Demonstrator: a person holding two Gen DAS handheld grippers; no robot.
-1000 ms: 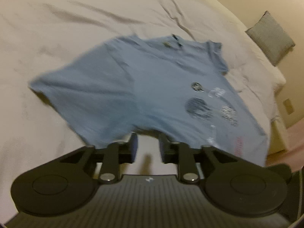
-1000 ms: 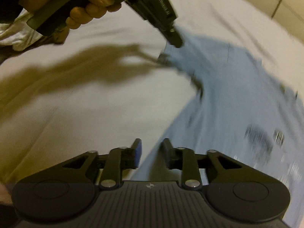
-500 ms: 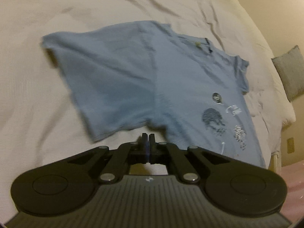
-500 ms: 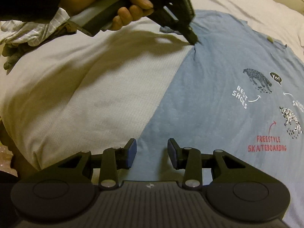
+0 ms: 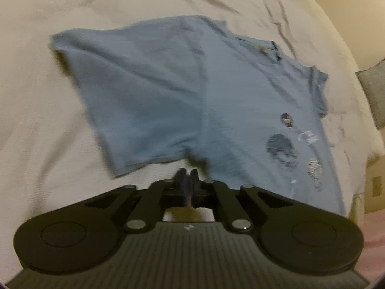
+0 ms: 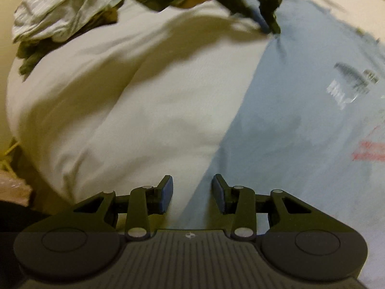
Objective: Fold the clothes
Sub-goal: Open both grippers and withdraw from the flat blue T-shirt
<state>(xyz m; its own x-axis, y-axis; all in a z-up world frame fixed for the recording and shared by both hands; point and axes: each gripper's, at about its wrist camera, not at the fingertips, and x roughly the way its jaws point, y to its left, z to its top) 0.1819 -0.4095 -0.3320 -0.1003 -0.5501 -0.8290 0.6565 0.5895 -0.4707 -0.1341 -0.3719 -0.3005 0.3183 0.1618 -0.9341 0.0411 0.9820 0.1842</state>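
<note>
A light blue T-shirt point(image 5: 216, 91) with printed animals and red lettering lies spread on the white bed; it also shows in the right wrist view point(image 6: 300, 110). My left gripper point(image 5: 187, 174) is shut on the shirt at the armpit, where the sleeve point(image 5: 125, 91) meets the body. In the right wrist view the left gripper point(image 6: 270, 27) pinches the cloth into small creases. My right gripper point(image 6: 192, 187) is open and empty, low over the shirt's side edge near the hem.
The white bed cover point(image 6: 144, 96) fills most of both views. A pile of crumpled clothes point(image 6: 53, 21) lies at the far left of the bed. A grey cushion point(image 5: 374, 89) sits at the right. The bed edge drops off at the lower left point(image 6: 21, 159).
My left gripper has gone from open to shut on the shirt at the armpit. My right gripper has stayed open and drifted along the shirt's side edge.
</note>
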